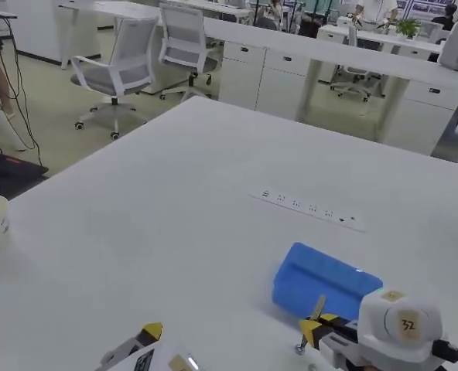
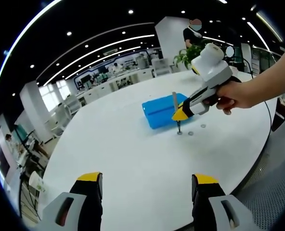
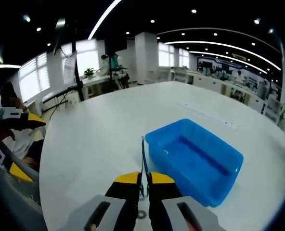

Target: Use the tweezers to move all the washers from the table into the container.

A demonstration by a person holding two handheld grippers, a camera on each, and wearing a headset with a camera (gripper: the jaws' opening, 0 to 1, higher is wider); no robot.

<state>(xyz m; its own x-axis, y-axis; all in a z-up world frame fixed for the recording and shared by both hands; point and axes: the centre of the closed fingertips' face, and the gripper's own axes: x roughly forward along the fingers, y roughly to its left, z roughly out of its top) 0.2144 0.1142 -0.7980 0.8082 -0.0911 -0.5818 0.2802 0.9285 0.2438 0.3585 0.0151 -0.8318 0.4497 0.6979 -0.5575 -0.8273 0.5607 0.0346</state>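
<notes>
The right tongs (image 3: 142,179) are clamped on the tweezers (image 3: 143,159), tips down by a washer (image 2: 179,133) on the desk (image 2: 133,154), beside the blue container (image 3: 195,161). The left tongs (image 2: 145,182) are apart and empty. Next, I think: pinch the washer, lift it, drop it in.

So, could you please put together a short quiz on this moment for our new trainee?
1. True or false: the right tongs are shut on the tweezers.
2. Multiple choice: the washers lie A) on the table beside the blue container; B) inside it; C) on the floor.
3. Fill in: the left tongs are ____ and hold nothing.
Key: 1 true; 2 A; 3 open.
</notes>
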